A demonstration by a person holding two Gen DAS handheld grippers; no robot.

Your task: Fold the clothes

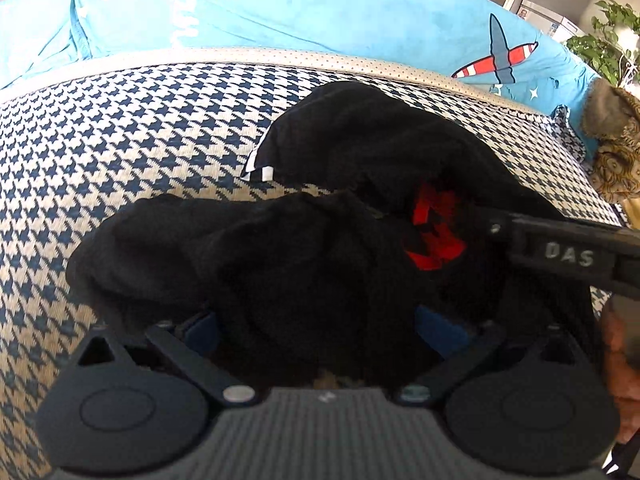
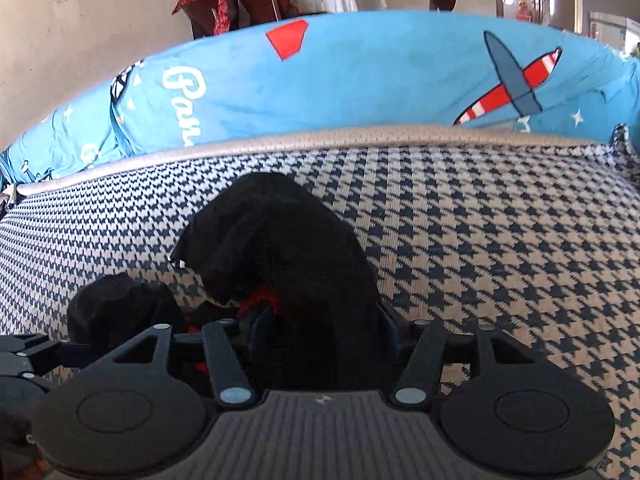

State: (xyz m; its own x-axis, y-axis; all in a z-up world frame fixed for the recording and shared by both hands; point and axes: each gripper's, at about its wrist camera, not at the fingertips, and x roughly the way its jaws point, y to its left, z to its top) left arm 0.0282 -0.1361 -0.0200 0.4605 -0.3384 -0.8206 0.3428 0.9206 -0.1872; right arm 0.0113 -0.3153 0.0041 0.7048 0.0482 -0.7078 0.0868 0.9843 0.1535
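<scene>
- From the left wrist we look forward along the left gripper (image 1: 316,320), very close to the black garment (image 1: 320,248), low over the houndstooth cushion (image 1: 120,160)
- From the right wrist we look along the right gripper (image 2: 320,328), equally near, facing the same way
- We share the garment, the cushion and the blue backrest cover (image 2: 360,80); the right gripper enters our left view from the right

houndstooth cushion (image 1: 120,152), crumpled black garment (image 1: 340,208) on it, blue blanket (image 1: 320,12) behind
</scene>
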